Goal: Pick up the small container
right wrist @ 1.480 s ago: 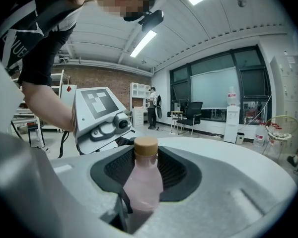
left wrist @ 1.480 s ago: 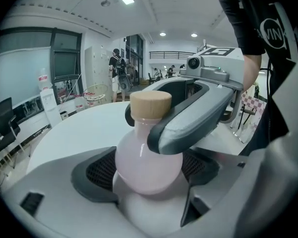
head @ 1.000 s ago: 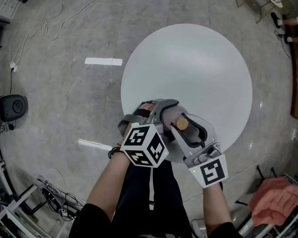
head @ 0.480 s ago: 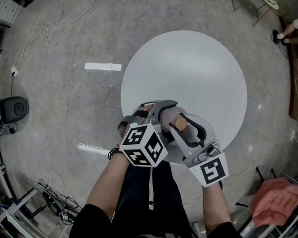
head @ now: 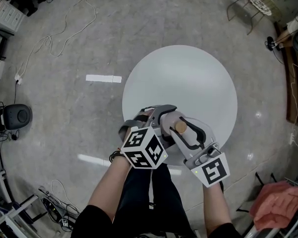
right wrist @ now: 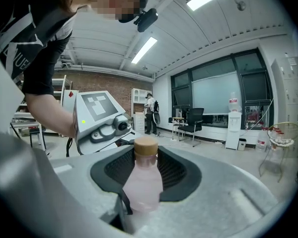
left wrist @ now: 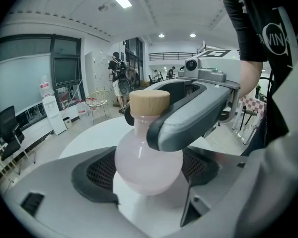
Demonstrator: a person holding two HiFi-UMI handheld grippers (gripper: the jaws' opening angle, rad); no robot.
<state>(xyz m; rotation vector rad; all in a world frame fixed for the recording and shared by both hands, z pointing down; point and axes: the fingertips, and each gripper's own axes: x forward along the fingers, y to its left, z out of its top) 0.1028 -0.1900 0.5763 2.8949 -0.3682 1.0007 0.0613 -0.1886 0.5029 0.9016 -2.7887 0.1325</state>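
Now, at the left, the left tool (left wrist: pixel 149 176) has its dark ribbed pads closed on the round belly of the small pale pink container with a tan cap (left wrist: pixel 148 157). The container stands upright between the two tools and is held up off the round white tabletop (head: pixel 188 73), over its near edge in the head view. At the right, the right tool (right wrist: pixel 145 178) comes in from the other side. Its jaws stand wide but are closed round the same container, one jaw crossing the shoulder just below the cap.

Compared with a second ago, both grips look the same, and the tools sit at nearly the same spot in the head view. The tabletop now looks smaller there, with more grey floor (head: pixel 64 133) showing around it. The white tape strip (head: pixel 104 78) on the floor lies lower in the picture than before. The crumpled pink cloth (head: pixel 275 202) at the lower right is also lower in the picture.
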